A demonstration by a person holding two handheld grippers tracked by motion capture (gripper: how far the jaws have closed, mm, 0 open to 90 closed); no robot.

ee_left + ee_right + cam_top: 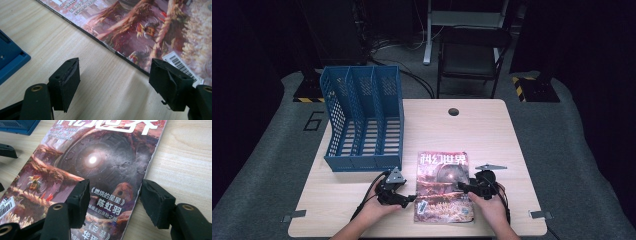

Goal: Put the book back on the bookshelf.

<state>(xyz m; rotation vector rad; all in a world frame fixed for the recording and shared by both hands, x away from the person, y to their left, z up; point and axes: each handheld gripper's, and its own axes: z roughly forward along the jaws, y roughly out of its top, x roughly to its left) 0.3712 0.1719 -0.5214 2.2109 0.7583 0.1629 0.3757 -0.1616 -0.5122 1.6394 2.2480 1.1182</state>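
Observation:
A magazine (443,186) with a reddish cover and white title lies flat near the table's front edge. My left gripper (411,198) is at its left edge. In the left gripper view the gripper (113,65) is open: one jaw hangs over bare wood, the other over the magazine (140,25) near its barcode. My right gripper (461,186) is at the magazine's right side. In the right gripper view the gripper (115,188) is open and straddles the right edge of the magazine (100,157), one jaw above the cover and one above the table. Neither gripper's pads press on it.
A blue three-slot file rack (362,120) stands at the table's back left, just behind my left hand. The wooden table (492,130) has a cable hole (453,111) at its far edge. A black chair (472,55) stands behind the table.

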